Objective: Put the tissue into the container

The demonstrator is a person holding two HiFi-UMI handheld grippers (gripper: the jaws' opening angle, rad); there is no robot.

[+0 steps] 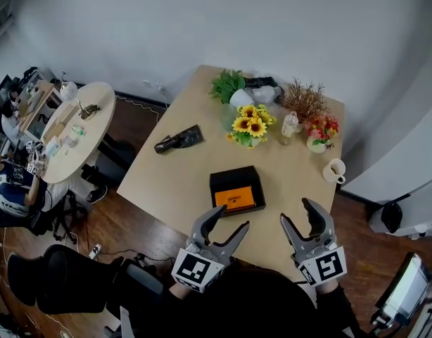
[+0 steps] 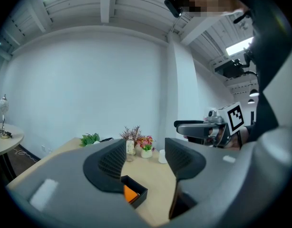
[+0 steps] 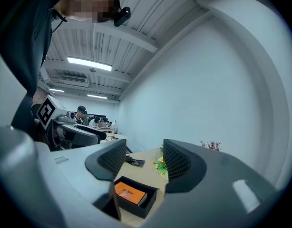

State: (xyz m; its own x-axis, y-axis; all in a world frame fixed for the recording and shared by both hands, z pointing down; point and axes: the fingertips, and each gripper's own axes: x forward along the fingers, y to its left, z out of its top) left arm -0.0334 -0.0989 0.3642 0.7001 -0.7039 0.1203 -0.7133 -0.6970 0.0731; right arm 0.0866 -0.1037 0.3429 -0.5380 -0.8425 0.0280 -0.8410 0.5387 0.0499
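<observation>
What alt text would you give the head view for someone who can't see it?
Seen from above, the left hand-held gripper and right hand-held gripper hover open and empty at the near edge of a wooden table, just short of a black box holding an orange pack. Sunflowers and a white mug stand farther back.

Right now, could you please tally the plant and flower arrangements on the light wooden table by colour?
Green leafy plant in a white pot: 1
Yellow sunflower bunch: 1
Brown dried sprigs: 1
Red and pink flowers in a white pot: 1
Total: 4
</observation>
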